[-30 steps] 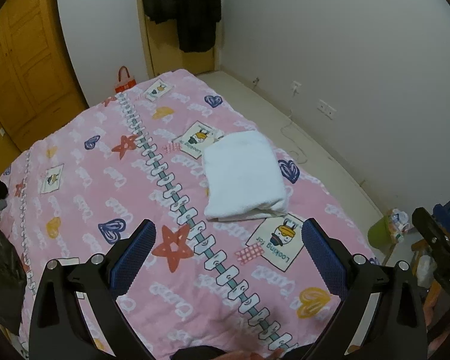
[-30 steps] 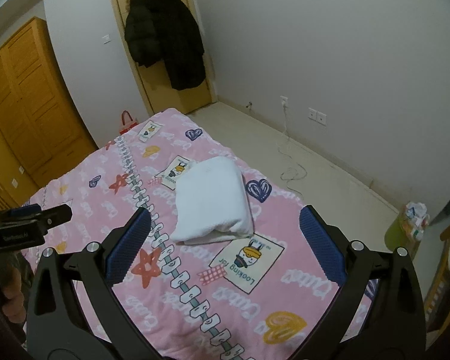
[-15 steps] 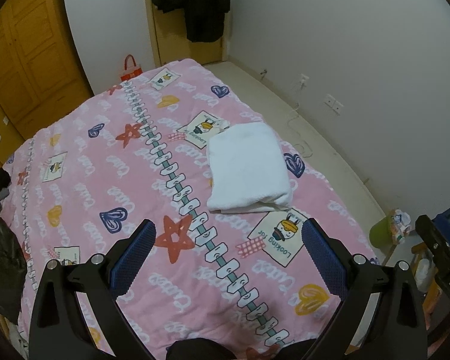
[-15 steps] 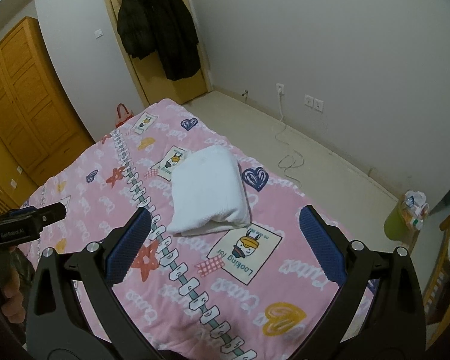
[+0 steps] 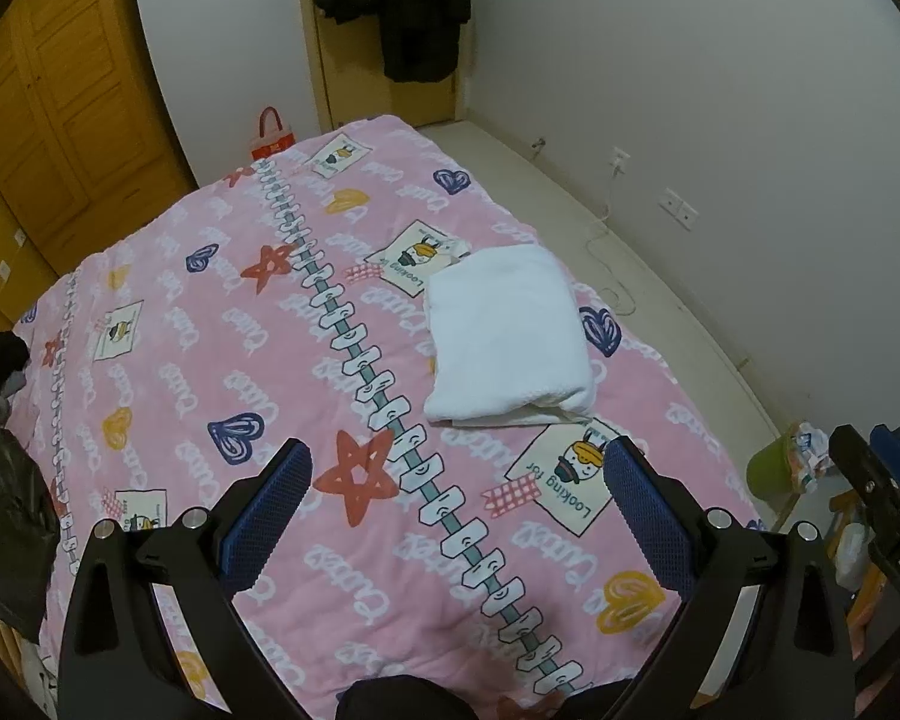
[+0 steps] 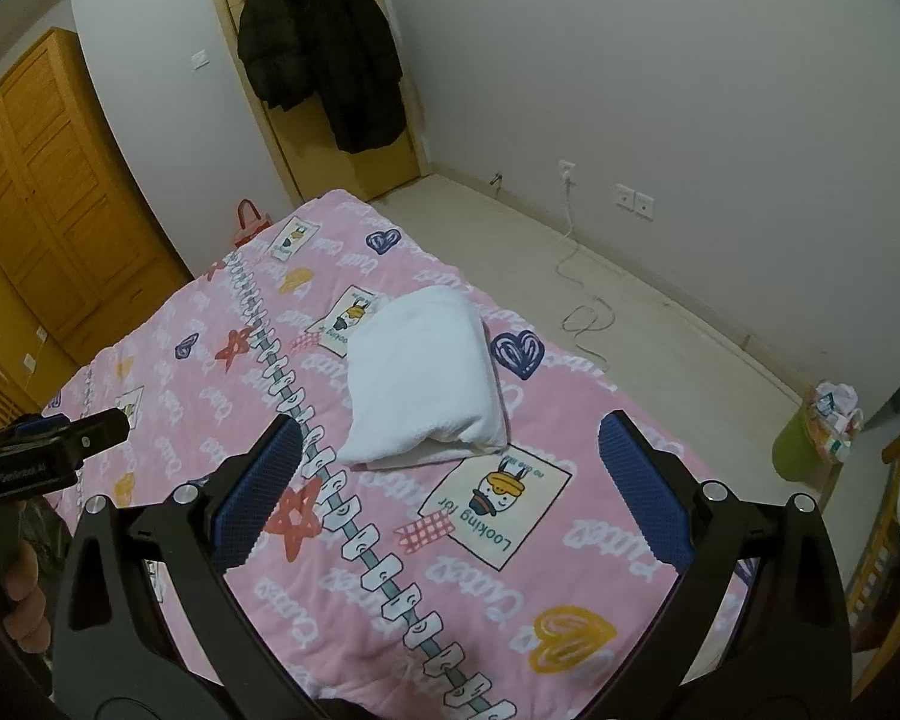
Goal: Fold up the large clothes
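Note:
A white garment [image 5: 507, 333] lies folded into a thick rectangle on the right half of the pink patterned bedspread [image 5: 222, 324]. It also shows in the right wrist view [image 6: 423, 375], on the bedspread [image 6: 510, 576]. My left gripper [image 5: 456, 516] is open and empty, held high above the bed, well short of the garment. My right gripper [image 6: 447, 489] is open and empty, also held above the bed on the near side of the garment. The left gripper's body [image 6: 42, 450] shows at the left edge of the right wrist view.
Dark clothes [image 5: 6, 480] lie at the bed's left edge. A green bin [image 5: 777, 468] stands on the floor right of the bed, with a cable [image 6: 588, 318] beyond. Wooden wardrobes [image 5: 54, 108] line the left wall. Dark coats [image 6: 324, 42] hang on the far door.
Both grippers have pulled back and risen from the bed, so more of the room and bedspread shows. The folded garment has not moved. Both stay open.

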Available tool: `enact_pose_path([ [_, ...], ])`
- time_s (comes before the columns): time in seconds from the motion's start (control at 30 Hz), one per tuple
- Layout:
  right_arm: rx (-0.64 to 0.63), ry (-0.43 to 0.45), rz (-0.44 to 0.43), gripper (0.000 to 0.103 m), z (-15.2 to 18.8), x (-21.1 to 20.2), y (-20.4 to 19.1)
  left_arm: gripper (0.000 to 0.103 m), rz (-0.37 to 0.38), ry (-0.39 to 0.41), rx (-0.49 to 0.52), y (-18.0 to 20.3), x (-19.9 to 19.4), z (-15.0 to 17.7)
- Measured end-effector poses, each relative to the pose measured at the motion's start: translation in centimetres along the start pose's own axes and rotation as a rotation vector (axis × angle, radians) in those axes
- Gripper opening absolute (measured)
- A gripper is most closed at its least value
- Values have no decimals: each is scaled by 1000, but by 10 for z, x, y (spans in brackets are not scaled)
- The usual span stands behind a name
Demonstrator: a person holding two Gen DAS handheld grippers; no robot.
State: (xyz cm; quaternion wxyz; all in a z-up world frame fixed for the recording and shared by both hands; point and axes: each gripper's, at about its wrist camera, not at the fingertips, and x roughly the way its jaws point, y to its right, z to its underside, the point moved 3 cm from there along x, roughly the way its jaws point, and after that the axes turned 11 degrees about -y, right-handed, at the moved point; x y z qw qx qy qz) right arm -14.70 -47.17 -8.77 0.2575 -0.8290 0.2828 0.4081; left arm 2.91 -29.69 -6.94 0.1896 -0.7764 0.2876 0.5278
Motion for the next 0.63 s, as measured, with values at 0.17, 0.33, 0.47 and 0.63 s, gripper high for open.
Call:
enact_pose_path([
  [0.17,-9,0,3,97,-2,0,-2,95,3,2,0,0,0,0],
  [0.33,-10,3,6,97,-4,1,-2,95,9,4,-2,0,0,-2],
  [0.47,-9,8,10,97,-5,0,-3,95,12,12,-2,4,-1,-2],
  [0.63,8,15,18,97,0,-6,1,95,22,13,-3,10,0,-4],
])
